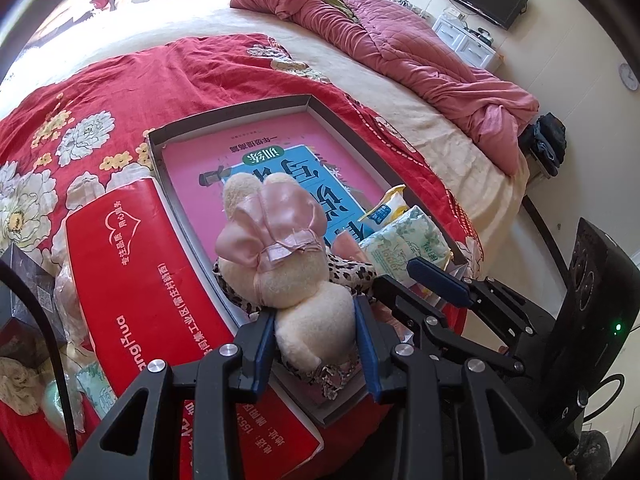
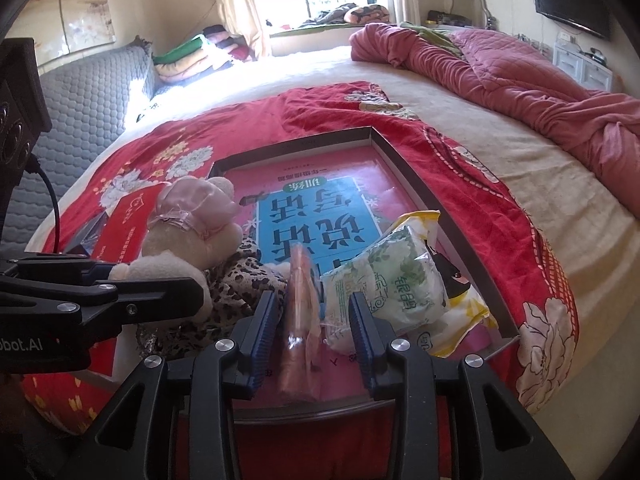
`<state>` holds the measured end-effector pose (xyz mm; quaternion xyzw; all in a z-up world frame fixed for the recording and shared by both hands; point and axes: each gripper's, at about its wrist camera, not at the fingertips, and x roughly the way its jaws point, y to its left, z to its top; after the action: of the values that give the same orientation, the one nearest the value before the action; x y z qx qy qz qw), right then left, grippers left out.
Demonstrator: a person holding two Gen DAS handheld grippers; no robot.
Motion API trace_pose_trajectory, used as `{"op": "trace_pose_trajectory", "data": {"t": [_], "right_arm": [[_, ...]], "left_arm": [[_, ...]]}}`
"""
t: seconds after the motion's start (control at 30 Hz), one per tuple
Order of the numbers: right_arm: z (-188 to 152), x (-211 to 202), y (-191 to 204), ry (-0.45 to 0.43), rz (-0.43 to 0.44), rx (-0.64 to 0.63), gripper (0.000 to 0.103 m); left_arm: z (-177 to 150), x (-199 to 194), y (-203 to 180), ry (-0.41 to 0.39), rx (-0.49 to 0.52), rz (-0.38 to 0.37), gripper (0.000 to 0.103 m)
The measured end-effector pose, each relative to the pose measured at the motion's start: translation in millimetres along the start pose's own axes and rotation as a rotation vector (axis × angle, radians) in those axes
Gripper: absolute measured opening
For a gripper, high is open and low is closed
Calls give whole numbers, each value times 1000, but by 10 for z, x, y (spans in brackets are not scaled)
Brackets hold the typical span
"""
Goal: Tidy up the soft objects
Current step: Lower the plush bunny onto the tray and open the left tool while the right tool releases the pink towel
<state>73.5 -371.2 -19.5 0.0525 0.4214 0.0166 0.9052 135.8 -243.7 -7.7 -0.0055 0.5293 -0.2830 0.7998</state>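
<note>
A shallow grey box (image 1: 224, 118) lies on the red floral bedspread (image 2: 328, 112). The left gripper (image 1: 316, 340) clenches a cream plush rabbit (image 1: 280, 248) at the box's seven o'clock corner. The right gripper (image 2: 314, 326) is released — an orange-pink packet (image 2: 300, 320) sits loose between its jaws, at six o'clock in the box.

Far half of the shallow box (image 2: 404, 160) lay bare, only the flat book cover (image 2: 320, 208) showing, so a gripper could drop in there w/o hitting anything. Near half was crowded: plush toy (image 1: 280, 256) on leopard cloth (image 2: 236, 280) at left, pink packet (image 2: 300, 312) in the middle, green-white pack (image 2: 392, 280) and yellow pack (image 2: 420, 220) at right. Red carton (image 1: 132, 264) lay just beside the box's left wall.
</note>
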Motion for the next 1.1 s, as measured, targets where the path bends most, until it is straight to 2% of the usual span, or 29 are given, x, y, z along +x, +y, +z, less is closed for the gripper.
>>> {"op": "trace_pose_trajectory", "data": {"t": [0.17, 0.3, 0.6, 0.77, 0.93, 1.1], "right_arm": [[11, -39, -29, -14, -18, 17, 39], [21, -84, -56, -33, -27, 34, 46], [53, -156, -110, -73, -59, 52, 52], [54, -164, -140, -83, -67, 62, 53], [62, -163, -159, -85, -71, 70, 54], [63, -165, -167, -90, -73, 76, 55]], "left_arm": [[-1, 11, 2, 6, -2, -2, 37], [-3, 35, -22, 15, 0, -13, 38], [13, 27, -47, 12, 6, -16, 39], [24, 4, -52, 6, 11, -2, 41], [25, -31, -68, -4, 22, 18, 50], [40, -71, -94, -12, 38, 37, 52]]}}
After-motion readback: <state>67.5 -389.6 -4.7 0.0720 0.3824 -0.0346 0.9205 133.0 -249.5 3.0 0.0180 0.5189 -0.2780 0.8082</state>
